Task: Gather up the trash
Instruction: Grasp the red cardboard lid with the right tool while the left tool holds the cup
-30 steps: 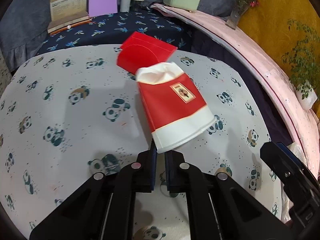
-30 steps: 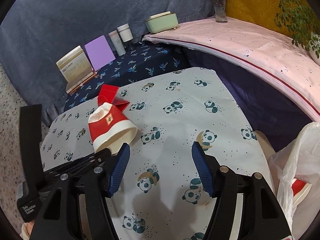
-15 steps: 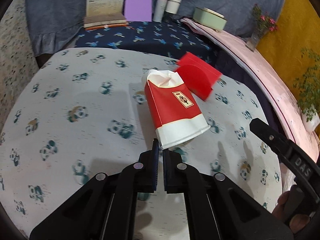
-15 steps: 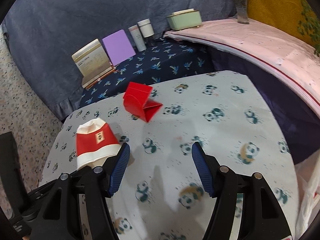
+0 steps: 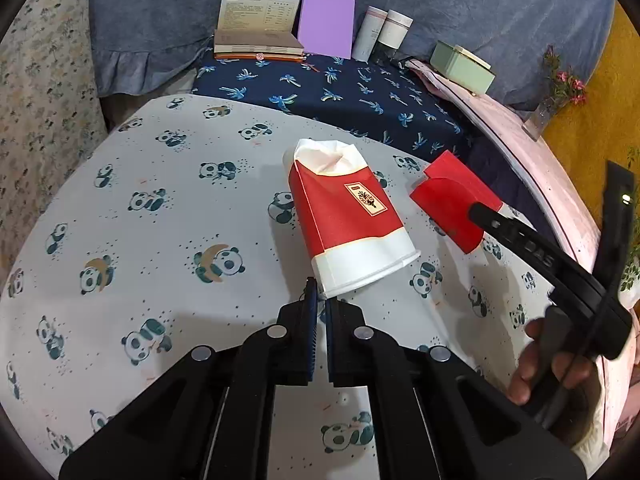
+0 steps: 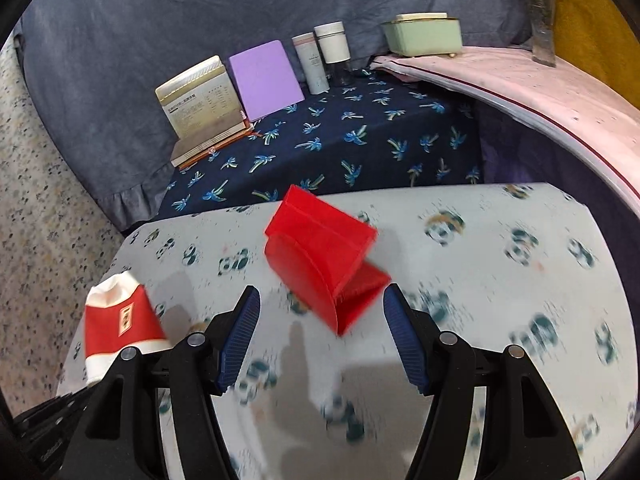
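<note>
Pinching the paper cup's (image 5: 347,216) rim in my left gripper (image 5: 319,304), my right gripper (image 6: 322,336) spread around the red carton (image 6: 320,264).

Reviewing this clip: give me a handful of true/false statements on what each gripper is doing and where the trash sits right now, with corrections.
1. The left gripper is shut on the rim of the crushed paper cup. True.
2. The right gripper has its jaws closed on the red folded carton. False: its jaws stand wide open, with the carton ahead between them, ungripped.
3. The red folded carton lies on the panda-print cloth. True.
4. The purple notebook lies flat on the panda-print cloth. False: it leans upright at the back, on the palm-print cloth.
5. The paper cup stands upright. False: it is tipped over, held by its rim.
</note>
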`<state>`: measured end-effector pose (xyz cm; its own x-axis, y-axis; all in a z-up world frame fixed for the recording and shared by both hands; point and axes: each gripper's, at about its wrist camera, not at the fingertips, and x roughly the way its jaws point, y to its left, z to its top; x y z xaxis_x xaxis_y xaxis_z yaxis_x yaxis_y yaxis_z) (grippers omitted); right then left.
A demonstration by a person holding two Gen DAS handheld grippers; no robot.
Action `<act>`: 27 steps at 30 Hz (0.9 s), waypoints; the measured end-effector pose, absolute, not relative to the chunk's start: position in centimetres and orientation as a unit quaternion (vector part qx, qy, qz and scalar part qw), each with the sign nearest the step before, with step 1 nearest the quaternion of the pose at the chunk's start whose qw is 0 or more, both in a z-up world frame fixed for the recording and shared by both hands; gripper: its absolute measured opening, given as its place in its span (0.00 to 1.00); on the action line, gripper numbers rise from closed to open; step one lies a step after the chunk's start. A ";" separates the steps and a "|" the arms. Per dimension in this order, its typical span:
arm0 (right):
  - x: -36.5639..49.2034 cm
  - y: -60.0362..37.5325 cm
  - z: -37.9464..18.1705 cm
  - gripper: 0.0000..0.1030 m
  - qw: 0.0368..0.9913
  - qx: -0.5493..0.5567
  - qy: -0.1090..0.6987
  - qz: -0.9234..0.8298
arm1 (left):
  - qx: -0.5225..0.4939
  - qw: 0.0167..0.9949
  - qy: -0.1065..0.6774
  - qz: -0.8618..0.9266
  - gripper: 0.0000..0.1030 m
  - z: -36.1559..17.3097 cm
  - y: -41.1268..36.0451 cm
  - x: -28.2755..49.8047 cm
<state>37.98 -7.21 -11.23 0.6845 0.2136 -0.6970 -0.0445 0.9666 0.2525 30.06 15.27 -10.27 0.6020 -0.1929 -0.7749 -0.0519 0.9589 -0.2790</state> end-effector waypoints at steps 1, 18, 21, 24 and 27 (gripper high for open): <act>38.4 -7.1 -11.4 0.60 0.911 0.107 0.392 0.072 | -0.139 0.884 0.445 -0.041 0.03 -10.4 15.3 30.2; 31.0 -7.1 -8.3 0.01 0.911 0.118 0.386 0.085 | -0.118 0.882 0.447 -0.085 0.03 -8.7 11.5 26.8; 27.7 -8.7 -6.8 0.01 0.914 0.131 0.377 0.071 | -0.112 0.883 0.444 -0.103 0.03 -7.7 10.0 25.1; 24.2 -10.8 -5.4 0.01 0.918 0.144 0.366 0.053 | -0.101 0.883 0.441 -0.125 0.03 -6.7 7.9 23.1; 20.8 -13.1 -4.4 0.01 0.920 0.160 0.356 0.030 | -0.089 0.882 0.438 -0.149 0.03 -5.8 5.7 21.3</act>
<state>20.84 -13.10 -4.42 0.7446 0.1699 -0.6455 0.0580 0.9469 0.3162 21.27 5.68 -5.85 0.5720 -0.3404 -0.7463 0.1852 0.9399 -0.2869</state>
